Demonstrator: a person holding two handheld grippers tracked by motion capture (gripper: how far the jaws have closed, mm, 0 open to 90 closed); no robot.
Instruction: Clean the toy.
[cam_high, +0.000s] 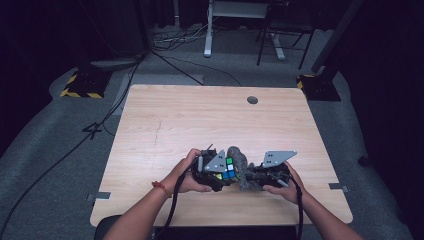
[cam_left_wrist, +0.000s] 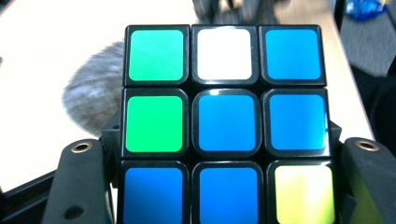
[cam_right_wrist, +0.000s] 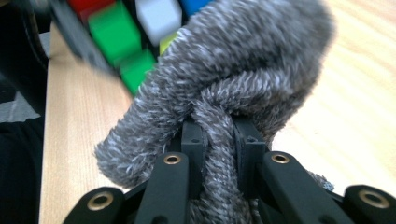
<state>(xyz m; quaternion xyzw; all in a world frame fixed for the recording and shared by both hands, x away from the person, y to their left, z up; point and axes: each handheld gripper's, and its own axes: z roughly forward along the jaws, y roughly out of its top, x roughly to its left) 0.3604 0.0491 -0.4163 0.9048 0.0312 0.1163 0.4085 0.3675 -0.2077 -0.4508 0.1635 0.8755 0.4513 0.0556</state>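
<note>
low in the centre of the high view, the left gripper (cam_high: 216, 172) has its jaws clenched on a rubik's cube (cam_high: 227, 169); its facing side is mostly blue, with green, white and yellow stickers. just right of it, touching, the right gripper (cam_high: 252, 176) grasps a fuzzy grey cloth (cam_high: 239, 159), bunched against the cube above the wooden table (cam_high: 200, 115). no writing is legible.

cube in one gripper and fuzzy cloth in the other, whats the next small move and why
Probably ease the right gripper forward so the grey cloth wipes across the cube. The left gripper holds the cube between its jaws above the table, and the right is clamped on a bunched fold of cloth. The cloth sits right next to the cube; actual contact can't be told.
</note>
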